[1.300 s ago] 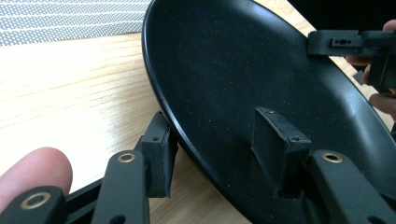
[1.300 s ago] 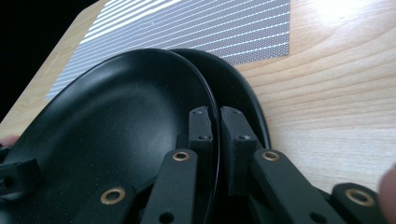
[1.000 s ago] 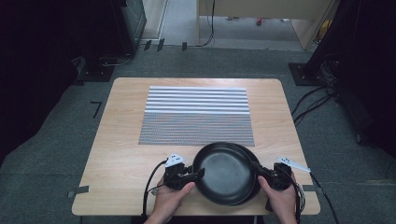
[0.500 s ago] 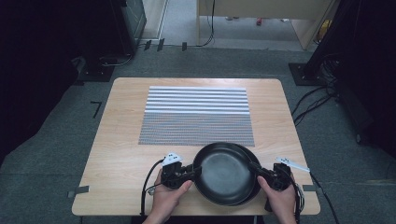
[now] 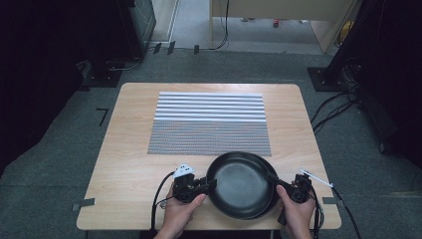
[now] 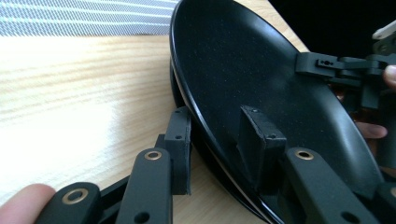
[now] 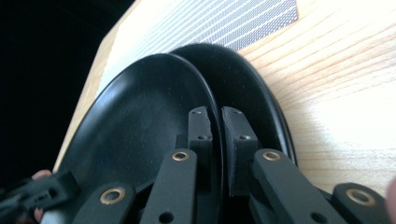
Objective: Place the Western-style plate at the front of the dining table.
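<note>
Between my gripper jaws I see two stacked black plates (image 5: 242, 184), smooth with a faint speckled sheen. Beneath them lies a pale wood-grain table (image 5: 129, 164); beyond, a finely woven striped mat (image 5: 209, 124).

A pale wooden table (image 5: 129, 164) carries a striped grey mat (image 5: 209, 122) lying flat, out beyond both grippers, and two stacked black plates (image 5: 241, 184) at the near edge, right between them.

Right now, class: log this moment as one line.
left gripper: shut on top plate | right gripper: shut on top plate | lower plate: on table
</note>
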`<action>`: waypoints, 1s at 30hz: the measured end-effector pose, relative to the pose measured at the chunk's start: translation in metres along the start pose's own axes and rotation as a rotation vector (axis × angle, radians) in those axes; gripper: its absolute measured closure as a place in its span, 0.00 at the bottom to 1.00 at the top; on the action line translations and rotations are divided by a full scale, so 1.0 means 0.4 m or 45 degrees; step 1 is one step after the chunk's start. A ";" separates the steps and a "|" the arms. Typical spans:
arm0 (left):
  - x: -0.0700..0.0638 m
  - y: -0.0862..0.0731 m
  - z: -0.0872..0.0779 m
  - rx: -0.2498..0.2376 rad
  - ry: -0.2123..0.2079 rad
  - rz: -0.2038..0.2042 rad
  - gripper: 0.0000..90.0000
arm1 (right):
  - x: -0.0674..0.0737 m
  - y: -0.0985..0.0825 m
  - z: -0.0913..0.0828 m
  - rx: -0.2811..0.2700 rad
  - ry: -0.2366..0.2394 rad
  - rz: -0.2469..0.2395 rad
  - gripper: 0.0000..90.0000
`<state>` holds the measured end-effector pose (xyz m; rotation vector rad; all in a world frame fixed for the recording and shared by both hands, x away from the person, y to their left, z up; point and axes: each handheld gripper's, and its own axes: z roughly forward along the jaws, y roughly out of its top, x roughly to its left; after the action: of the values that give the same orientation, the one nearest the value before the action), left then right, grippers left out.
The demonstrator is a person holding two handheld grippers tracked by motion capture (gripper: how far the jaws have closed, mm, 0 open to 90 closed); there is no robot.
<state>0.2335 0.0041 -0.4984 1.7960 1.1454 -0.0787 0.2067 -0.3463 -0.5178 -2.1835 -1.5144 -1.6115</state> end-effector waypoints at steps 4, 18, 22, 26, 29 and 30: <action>0.002 -0.001 0.001 0.002 -0.020 -0.020 0.73 | -0.004 0.001 -0.001 -0.010 0.025 0.017 0.94; 0.003 0.028 -0.022 -0.038 -0.051 -0.084 0.75 | 0.039 0.023 -0.016 -0.049 0.063 -0.017 0.94; 0.011 0.052 -0.031 -0.047 -0.064 -0.111 0.77 | 0.060 0.041 -0.013 -0.051 0.069 -0.039 0.94; 0.017 0.083 -0.040 -0.070 -0.050 -0.114 0.78 | 0.078 0.062 -0.003 -0.052 0.085 -0.051 0.94; 0.025 0.104 -0.043 -0.089 -0.040 -0.120 0.78 | 0.092 0.082 0.012 -0.044 0.089 -0.051 0.94; 0.028 0.115 -0.045 -0.099 -0.038 -0.128 0.79 | 0.106 0.099 0.023 -0.044 0.091 -0.059 0.94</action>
<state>0.2658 0.0208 -0.4634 1.6633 1.2012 -0.1184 0.2407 -0.3340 -0.4714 -2.0985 -1.5405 -1.7225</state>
